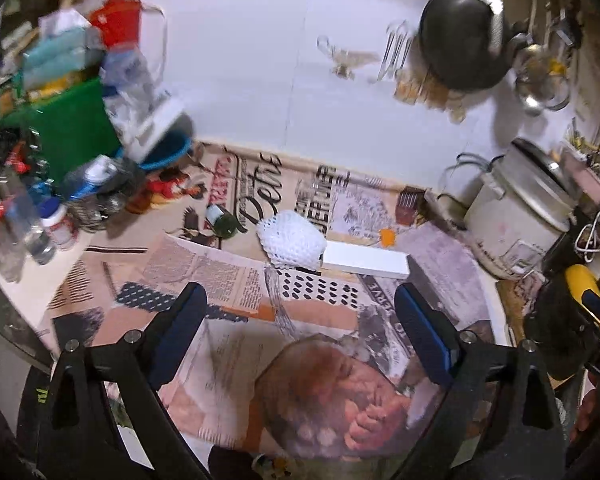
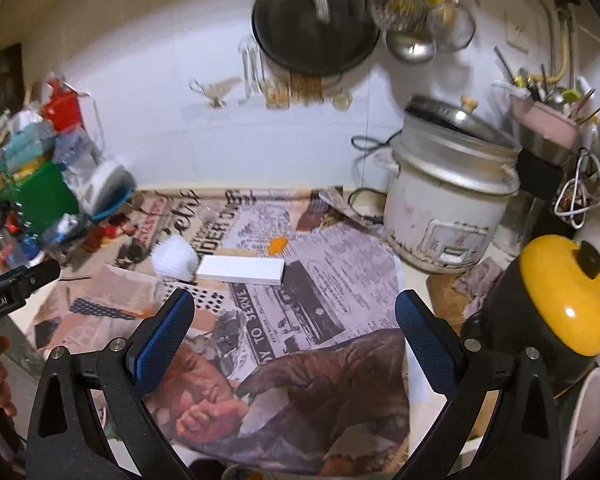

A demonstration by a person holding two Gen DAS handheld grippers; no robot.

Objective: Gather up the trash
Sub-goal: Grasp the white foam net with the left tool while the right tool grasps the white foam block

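Over the newspaper (image 1: 220, 276), both grippers (image 1: 300, 320) (image 2: 294, 326) hover released; next, probably reach the foam net (image 1: 292, 240).

Newspaper sheets covering counter (image 2: 300, 280): headline fragments "TO SERVE" and "DER DIVE" legible in right wrist view; other print too small or blurred. Black gripper body at left edge (image 2: 4, 296): white lettering "nRobot.AI", start cut off.

A white wall (image 2: 172, 92) rises behind a counter spread with newspaper (image 2: 300, 280), with a black pan (image 2: 300, 28) and ladles (image 2: 404, 16) hanging on it, a rice cooker (image 2: 444, 200) at right and piled clutter (image 1: 68, 92) at left.
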